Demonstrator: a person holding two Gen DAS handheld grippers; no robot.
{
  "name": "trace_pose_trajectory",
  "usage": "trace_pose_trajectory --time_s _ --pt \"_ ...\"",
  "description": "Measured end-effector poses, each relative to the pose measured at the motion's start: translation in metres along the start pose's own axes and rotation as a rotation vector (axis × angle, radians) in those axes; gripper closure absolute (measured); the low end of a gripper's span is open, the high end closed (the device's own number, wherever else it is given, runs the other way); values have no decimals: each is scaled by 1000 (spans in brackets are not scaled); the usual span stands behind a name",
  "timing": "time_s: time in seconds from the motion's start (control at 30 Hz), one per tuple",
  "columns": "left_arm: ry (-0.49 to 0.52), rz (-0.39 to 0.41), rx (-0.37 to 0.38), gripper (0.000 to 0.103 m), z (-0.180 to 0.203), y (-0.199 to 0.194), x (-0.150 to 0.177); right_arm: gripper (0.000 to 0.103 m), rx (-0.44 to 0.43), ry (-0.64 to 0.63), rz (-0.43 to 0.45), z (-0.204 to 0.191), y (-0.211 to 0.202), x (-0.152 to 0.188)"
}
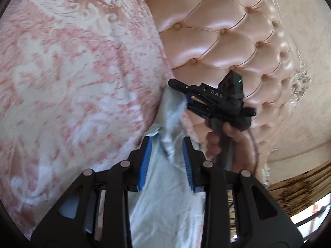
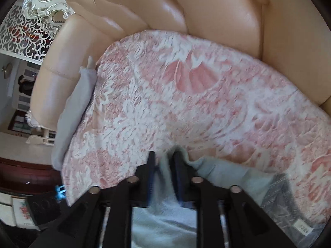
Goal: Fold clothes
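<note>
In the left wrist view, the pink-and-white floral plush blanket [image 1: 72, 72] fills the left side, draped over the seat. At the bottom centre the left tongs [image 1: 167, 161] stand spread, their blue ribbed pads [image 1: 146, 163] apart, with the pale blue-grey fleecy garment [image 1: 165, 186] running up between them; a ridge of the cloth rises in the gap and neither pad presses on it. Just right of the cloth's upper end, the right tongs [image 1: 175, 83] come in from the side, gripped from below by a person's hand [image 1: 225, 136]; their tips are at the garment's top edge. Behind them is the tufted, buttoned peach leather sofa back [image 1: 223, 31], edged by a carved white frame [image 1: 300, 82].

In the right wrist view, a folded grey cloth [image 2: 72, 107] lies at the left against the peach leather armrest [image 2: 60, 62]. The blanket [image 2: 186, 93] spreads across the middle of the seat. At the bottom centre the right tongs [image 2: 164, 165] sit narrowly parted around a raised fold of the pale garment [image 2: 165, 223]; motion blur keeps me from telling whether the pads pinch it. To the right, the garment trails over the blanket toward a clear plastic bag [image 2: 289, 206].
</note>
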State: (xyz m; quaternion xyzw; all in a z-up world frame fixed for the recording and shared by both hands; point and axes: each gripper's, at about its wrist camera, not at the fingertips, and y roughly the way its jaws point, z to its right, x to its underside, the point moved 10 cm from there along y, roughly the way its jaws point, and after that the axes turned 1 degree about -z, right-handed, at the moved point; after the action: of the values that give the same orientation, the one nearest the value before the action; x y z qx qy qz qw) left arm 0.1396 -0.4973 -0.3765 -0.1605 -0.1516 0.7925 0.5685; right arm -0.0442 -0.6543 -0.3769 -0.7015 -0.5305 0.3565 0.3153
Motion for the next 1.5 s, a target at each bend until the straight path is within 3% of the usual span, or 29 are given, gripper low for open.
trace_pose_trajectory --time_s 0.1,0.17,0.27,0.4,0.47,0.53,0.6,0.67,0.7,0.73,0.77,0.9,1.03,1.13,1.17,1.23,1.33,1.4,1.5 --pt "-157 -84 88 69 -4 14 1 35 10 10 61 2 -16 -8" --pt "-270 -132 125 69 -11 23 5 33 26 12 90 2 -23 -11" --pt "-420 -180 118 69 -27 37 7 32 16 -2 67 1 -23 -6" --pt "-552 -205 116 68 -34 47 1 32 59 -34 36 -6 -1 4" --pt "-617 -224 76 60 -37 54 0 32 65 -54 27 -6 3 5" --pt "-652 -229 28 60 -39 58 -3 39 76 -70 18 -7 5 7" --pt "-653 -252 -37 60 -39 64 -4 66 99 -82 3 -5 6 8" --pt "-613 -261 -87 62 -37 68 -4 75 120 -96 -9 -4 9 10" --pt "-586 -254 -104 81 -38 65 -3 82 126 -103 -10 -3 9 12" --pt "-558 -248 -121 89 -38 62 -2 85 142 -107 -15 -2 11 13" --pt "-530 -242 -138 90 -38 59 -2 88 157 -111 -20 0 12 15" --pt "-324 -185 -206 98 -39 46 -1 91 182 -94 0 3 15 16" --pt "-132 -136 -244 100 -34 35 5 94 189 -71 25 6 13 16" --pt "-135 -115 -211 100 -31 22 -4 94 191 -58 42 8 12 16" --pt "-159 -117 -193 95 -29 21 -7 94 190 -56 46 8 12 17" --pt "-215 -156 -157 83 -26 28 -8 94 188 -53 55 8 10 17" --pt "-287 -212 -115 80 -18 39 -8 94 182 -44 55 10 9 18" --pt "-291 -214 -135 74 -19 40 -8 94 178 -44 52 10 8 17" --pt "-274 -211 -160 75 -20 46 -10 94 181 -47 55 9 10 15"
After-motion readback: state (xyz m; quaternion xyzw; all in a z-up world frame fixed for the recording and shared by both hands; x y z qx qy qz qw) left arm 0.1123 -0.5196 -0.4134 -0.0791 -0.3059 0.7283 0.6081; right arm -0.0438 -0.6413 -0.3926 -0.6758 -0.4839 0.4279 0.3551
